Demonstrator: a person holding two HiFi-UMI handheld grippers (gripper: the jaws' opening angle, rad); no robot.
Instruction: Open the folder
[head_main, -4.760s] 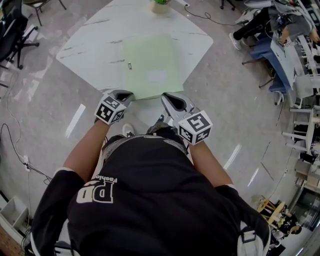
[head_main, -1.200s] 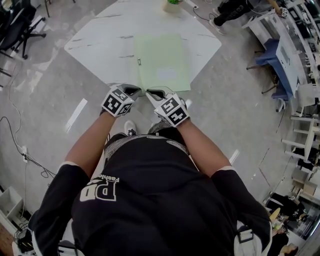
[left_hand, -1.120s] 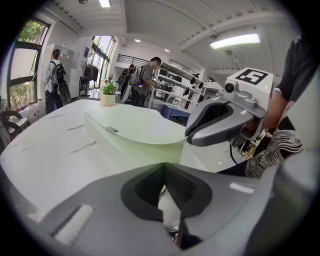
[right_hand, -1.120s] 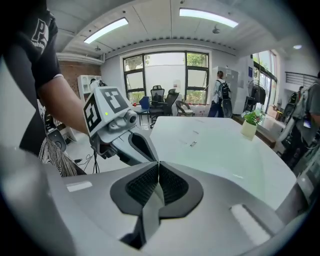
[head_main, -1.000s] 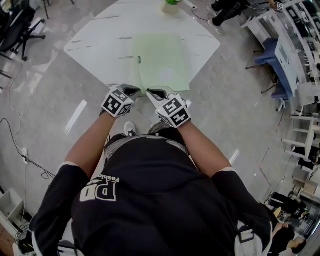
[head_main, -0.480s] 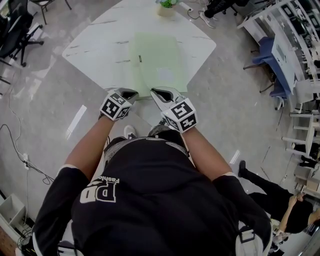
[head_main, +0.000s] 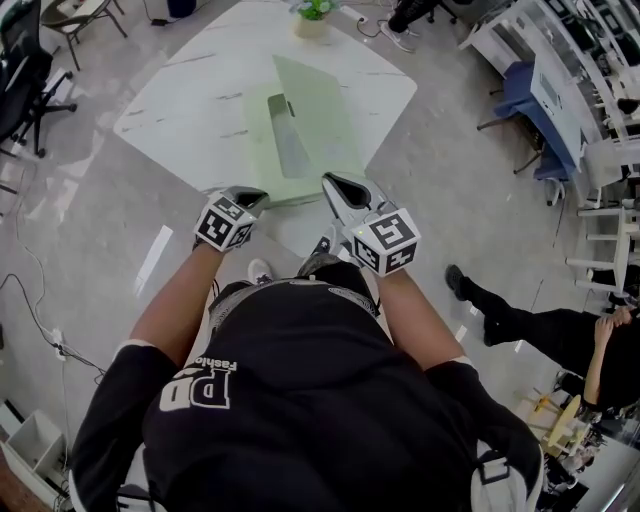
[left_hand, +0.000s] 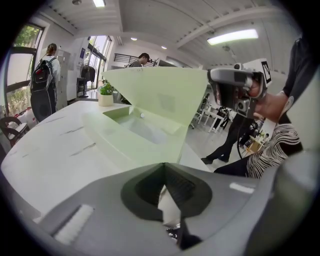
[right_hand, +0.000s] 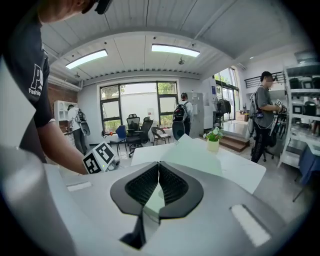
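Note:
A pale green folder (head_main: 262, 140) lies on the white table (head_main: 180, 100), hinge to the left. Its front cover (head_main: 320, 120) is raised at a slant, showing the grey-green inside. My right gripper (head_main: 335, 183) is shut on the cover's near edge; in the right gripper view the green sheet (right_hand: 195, 155) runs out from between the jaws of the right gripper (right_hand: 159, 167). My left gripper (head_main: 250, 193) is shut at the folder's near left corner; in the left gripper view the folder's lower half (left_hand: 135, 135) reaches into the jaws of the left gripper (left_hand: 162, 167).
A small potted plant (head_main: 312, 15) stands at the table's far edge beyond the folder. A person (head_main: 520, 320) walks on the floor to the right. Office chairs (head_main: 30, 60) stand at the left, desks and shelves (head_main: 590, 110) at the right.
The folder lay flat and closed before. My right gripper has risen and moved right with the cover's near edge, lifting it. The left gripper stays at the near left corner.

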